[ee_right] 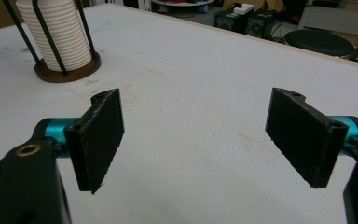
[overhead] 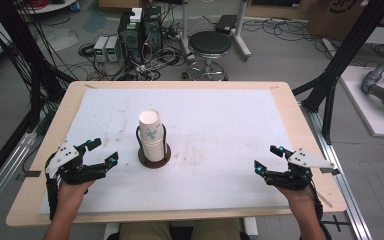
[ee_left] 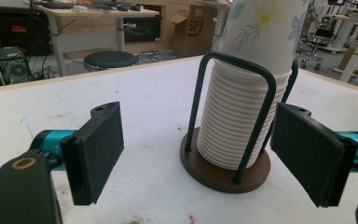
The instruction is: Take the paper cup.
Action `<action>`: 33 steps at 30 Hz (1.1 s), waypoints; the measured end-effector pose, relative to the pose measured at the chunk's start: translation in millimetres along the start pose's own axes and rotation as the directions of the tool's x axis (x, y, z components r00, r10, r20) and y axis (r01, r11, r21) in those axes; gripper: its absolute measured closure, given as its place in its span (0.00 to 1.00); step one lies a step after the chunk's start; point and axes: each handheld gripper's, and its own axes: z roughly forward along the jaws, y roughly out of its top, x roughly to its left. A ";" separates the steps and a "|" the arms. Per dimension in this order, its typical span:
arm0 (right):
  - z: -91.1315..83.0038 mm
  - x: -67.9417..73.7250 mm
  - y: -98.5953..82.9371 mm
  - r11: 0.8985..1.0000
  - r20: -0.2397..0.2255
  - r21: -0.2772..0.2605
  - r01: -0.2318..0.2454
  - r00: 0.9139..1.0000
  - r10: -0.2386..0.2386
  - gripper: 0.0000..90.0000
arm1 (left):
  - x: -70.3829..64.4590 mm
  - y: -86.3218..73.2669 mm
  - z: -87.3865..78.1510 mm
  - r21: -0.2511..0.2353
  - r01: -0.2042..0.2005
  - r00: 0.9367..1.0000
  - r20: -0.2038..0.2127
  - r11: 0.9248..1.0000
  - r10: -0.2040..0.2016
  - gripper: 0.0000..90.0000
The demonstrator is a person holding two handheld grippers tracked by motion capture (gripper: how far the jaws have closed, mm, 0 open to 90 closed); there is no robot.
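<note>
From above, your left gripper [overhead: 102, 151] and right gripper [overhead: 267, 157] rest wide open and empty, either side of the cup stack [overhead: 150, 136] at mid-table. Your left gripper view frames the stack's holder [ee_left: 226, 168] just ahead between spread jaws; your right gripper view shows it well off.

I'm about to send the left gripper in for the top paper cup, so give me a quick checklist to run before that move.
1. Left gripper jaws spread wide and empty: ok.
2. Stack of white ribbed paper cups standing upright inside the black wire holder on its round brown base: ok.
3. Top cup, with the floral print, seated on the stack: ok; how tightly it nests, cannot tell.
4. Path from left gripper to stack over the white table cover free of obstacles: ok.
5. Right gripper open and resting well away from the holder: ok.
6. Holder fixed to the table so it won't lift with the cup: cannot tell.
</note>
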 end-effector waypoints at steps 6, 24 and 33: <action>-0.3 -1.7 -1.2 1.000 0.000 0.000 -0.008 1.000 0.008 0.22 | 0.0 0.3 4.5 0.004 0.017 1.000 0.011 1.000 -0.017 0.19; 0.3 3.3 -4.1 1.000 -0.010 0.025 0.002 1.000 -0.002 0.22 | -5.7 8.3 1.9 -0.016 0.020 0.999 0.034 1.000 -0.019 0.19; 1.8 4.0 -4.5 1.000 -0.022 0.027 -0.004 1.000 0.004 0.22 | -8.3 17.3 6.3 -0.010 0.028 0.997 0.069 1.000 -0.027 0.19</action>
